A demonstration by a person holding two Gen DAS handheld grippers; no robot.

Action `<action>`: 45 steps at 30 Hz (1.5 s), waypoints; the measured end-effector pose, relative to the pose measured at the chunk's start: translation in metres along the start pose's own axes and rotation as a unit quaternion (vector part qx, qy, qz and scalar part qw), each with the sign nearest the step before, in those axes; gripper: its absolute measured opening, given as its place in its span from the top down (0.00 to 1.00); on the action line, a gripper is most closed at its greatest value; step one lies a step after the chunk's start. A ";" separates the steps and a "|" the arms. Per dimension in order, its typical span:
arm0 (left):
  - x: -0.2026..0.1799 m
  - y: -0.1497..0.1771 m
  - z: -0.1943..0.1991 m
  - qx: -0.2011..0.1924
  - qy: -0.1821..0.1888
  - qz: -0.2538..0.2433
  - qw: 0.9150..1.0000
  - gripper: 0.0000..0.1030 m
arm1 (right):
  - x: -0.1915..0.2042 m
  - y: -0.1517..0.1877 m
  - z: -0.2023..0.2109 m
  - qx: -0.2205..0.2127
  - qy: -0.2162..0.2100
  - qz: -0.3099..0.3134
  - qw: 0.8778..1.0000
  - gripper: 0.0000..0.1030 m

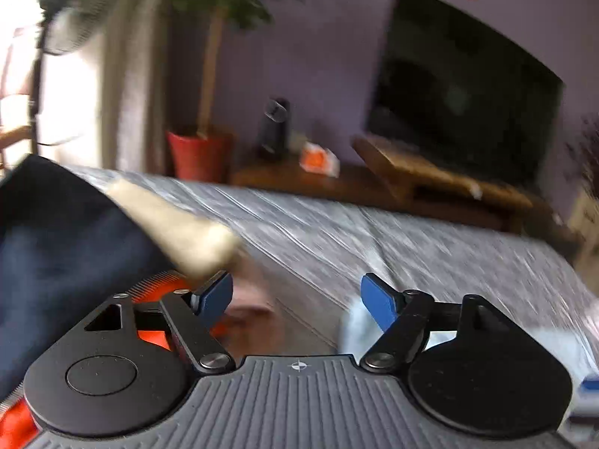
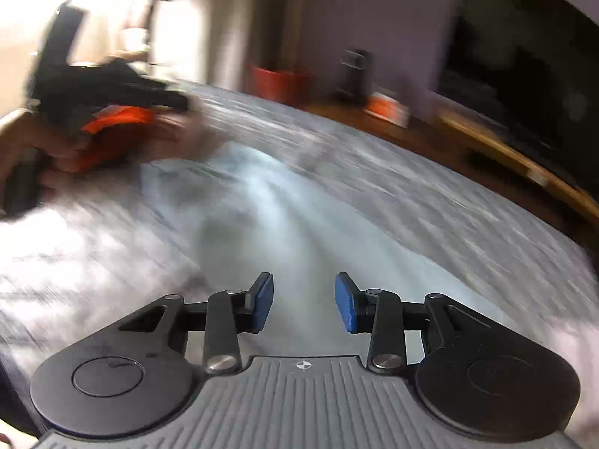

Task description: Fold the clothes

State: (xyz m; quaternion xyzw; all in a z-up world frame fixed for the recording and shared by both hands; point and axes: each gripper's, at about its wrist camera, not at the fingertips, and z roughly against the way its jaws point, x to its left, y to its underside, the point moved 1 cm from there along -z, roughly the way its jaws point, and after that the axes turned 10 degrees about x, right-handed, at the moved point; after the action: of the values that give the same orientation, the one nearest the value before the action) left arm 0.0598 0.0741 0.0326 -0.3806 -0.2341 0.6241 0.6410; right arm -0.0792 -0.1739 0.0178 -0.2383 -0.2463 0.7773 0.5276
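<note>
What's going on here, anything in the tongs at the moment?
No. A person is folding clothes on a grey bed, one set of tongs in each hand. Both the left tongs and right tongs are open with nothing between the pads. A pale garment lies on the bed ahead of the right tongs; a dark blue cloth sits at the left. Both views are blurred.

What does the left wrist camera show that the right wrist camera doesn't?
Left wrist only: dark blue cloth with a cream cuff close on its left, and the left tongs open and empty. Right wrist only: a hand holding the other tool, pale cloth ahead, and the right tongs open. Both: the grey bedspread, red plant pot and television.
</note>
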 end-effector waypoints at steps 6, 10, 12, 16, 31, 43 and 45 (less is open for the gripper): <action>0.030 -0.009 0.013 -0.054 -0.037 0.037 0.997 0.20 | 0.080 -0.057 -0.059 0.000 -0.055 0.068 0.996 0.62; 0.045 -0.012 0.011 -0.057 -0.042 0.053 0.996 0.20 | 0.114 -0.070 -0.082 0.013 -0.037 0.131 0.991 0.57; 0.052 -0.012 0.012 -0.055 -0.042 0.060 0.996 0.20 | 0.120 -0.071 -0.091 0.020 -0.029 0.140 0.990 0.55; 0.060 -0.014 0.010 -0.055 -0.035 0.072 0.995 0.19 | 0.132 -0.069 -0.096 0.017 -0.031 0.137 0.990 0.80; 0.016 -0.004 0.007 -0.010 0.073 0.003 0.997 0.18 | 0.094 -0.030 -0.036 -0.006 -0.129 0.005 0.992 0.44; -0.063 0.034 -0.044 0.135 0.127 -0.119 0.975 0.15 | 0.001 -0.009 -0.057 0.074 0.026 -0.065 0.995 0.76; -0.062 0.042 -0.060 0.165 0.073 -0.126 0.976 0.16 | 0.008 -0.002 -0.044 0.082 0.039 -0.031 0.995 0.71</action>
State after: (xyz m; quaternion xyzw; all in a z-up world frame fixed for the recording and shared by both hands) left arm 0.0732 -0.0013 -0.0252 -0.2814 -0.1269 0.5389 0.7837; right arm -0.0525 -0.1604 -0.0153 -0.2167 -0.1678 0.7684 0.5783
